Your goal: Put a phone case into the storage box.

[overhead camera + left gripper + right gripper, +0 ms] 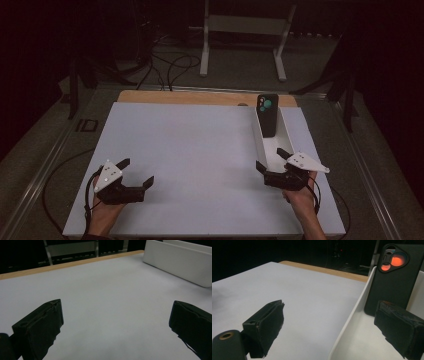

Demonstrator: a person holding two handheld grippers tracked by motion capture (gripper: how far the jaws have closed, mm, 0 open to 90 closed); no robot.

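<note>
Right tool (272, 159) just short of phone (267, 115)

White table (200, 150), wooden far edge (190, 97), white stand (245, 30), floor cables (170, 65)

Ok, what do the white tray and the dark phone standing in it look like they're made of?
The tray looks like matte white plastic, maybe coated board: thin, smooth, even walls with rounded corners and no gloss. The phone shows a matte black back, probably a rubbery or plastic case, with a raised camera surround; its lenses look like glass, glinting orange in the right gripper view and teal in the high view.
</note>
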